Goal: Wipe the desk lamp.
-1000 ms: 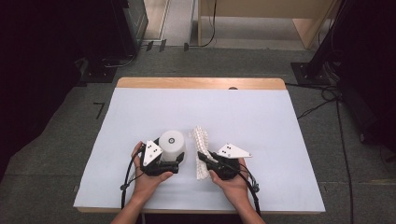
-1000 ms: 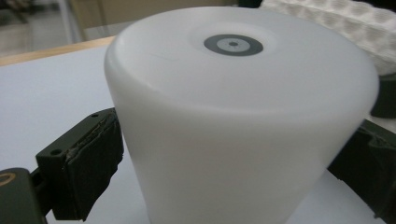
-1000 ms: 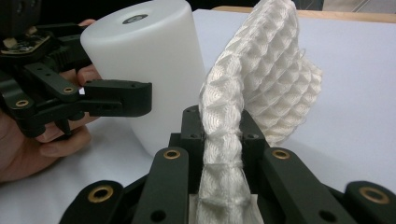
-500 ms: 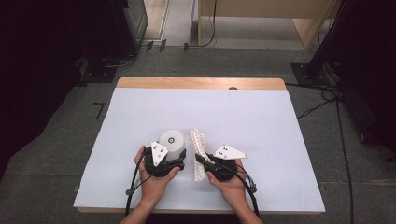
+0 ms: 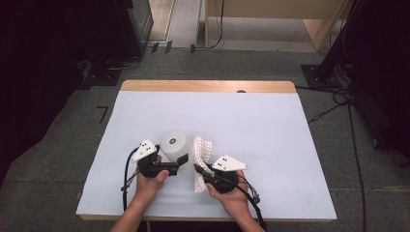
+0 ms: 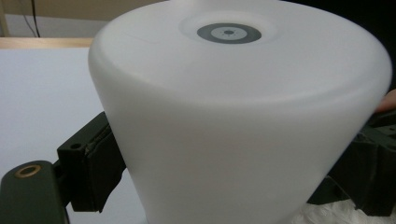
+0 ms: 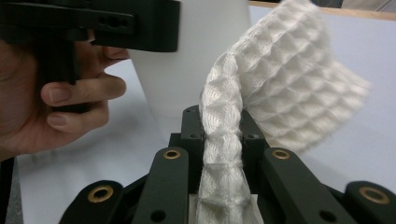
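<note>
White cup (image 5: 174, 143) upside down, waffle cloth (image 5: 200, 153) beside

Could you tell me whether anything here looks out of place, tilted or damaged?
Nothing stands out. The left gripper clamps the white cup, upside down with its base up, and the right gripper pinches a bunched waffle-weave cloth beside it.

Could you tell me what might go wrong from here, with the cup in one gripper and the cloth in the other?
The white cup is smooth and tapered, so it could slip from the left gripper. The right gripper pinches just a narrow fold of the waffle cloth; rubbing might pull it free.
</note>
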The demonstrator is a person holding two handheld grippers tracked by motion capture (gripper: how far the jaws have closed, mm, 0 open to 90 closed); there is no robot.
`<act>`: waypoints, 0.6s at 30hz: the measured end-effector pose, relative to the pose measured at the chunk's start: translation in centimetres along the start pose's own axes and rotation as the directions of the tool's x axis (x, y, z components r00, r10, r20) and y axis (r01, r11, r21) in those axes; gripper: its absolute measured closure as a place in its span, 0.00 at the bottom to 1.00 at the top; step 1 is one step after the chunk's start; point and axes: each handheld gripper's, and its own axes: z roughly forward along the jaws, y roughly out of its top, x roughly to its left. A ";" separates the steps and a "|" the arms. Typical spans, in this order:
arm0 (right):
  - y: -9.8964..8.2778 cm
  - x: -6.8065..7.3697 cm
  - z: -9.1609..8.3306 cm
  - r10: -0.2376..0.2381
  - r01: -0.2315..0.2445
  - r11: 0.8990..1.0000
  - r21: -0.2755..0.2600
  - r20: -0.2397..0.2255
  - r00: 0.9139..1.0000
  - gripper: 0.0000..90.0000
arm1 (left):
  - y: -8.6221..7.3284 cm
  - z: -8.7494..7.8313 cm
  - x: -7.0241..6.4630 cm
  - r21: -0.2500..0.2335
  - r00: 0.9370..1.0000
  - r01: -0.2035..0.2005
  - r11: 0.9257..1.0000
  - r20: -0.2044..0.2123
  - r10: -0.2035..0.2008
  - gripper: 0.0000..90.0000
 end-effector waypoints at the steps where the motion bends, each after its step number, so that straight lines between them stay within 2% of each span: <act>1: 0.0 0.2 0.0 -0.014 0.014 1.000 0.003 0.006 1.000 0.87 | 0.0 0.0 0.0 0.006 1.000 -0.004 1.000 0.003 0.004 0.10; 6: 0.0 -0.1 -0.1 -0.007 0.007 1.000 -0.002 0.007 1.000 0.87 | -0.1 0.1 -0.1 0.019 0.999 -0.025 0.999 0.028 0.025 0.10; 7: 0.1 -0.3 -0.2 -0.002 0.002 1.000 -0.004 0.014 1.000 0.87 | -0.2 0.3 -0.2 0.036 0.998 -0.034 0.999 0.049 0.032 0.10; 10: 0.2 -0.6 -0.4 0.006 -0.005 1.000 -0.009 0.022 1.000 0.87 | -0.4 0.6 -0.4 0.057 0.996 -0.057 0.997 0.071 0.053 0.10; 14: 0.7 -1.1 -1.1 0.007 -0.005 0.999 -0.042 0.035 0.999 0.87 | -0.6 1.2 -1.1 0.112 0.990 -0.112 0.987 0.104 0.101 0.10; 15: 1.0 -1.2 -1.5 0.006 -0.003 0.998 -0.068 0.035 0.999 0.87 | -0.8 1.6 -1.3 0.134 0.987 -0.126 0.983 0.119 0.110 0.10; 18: 1.3 -1.1 -1.9 -0.002 0.005 0.996 -0.086 0.035 0.999 0.87 | -0.9 1.7 -1.5 0.144 0.986 -0.136 0.980 0.115 0.120 0.10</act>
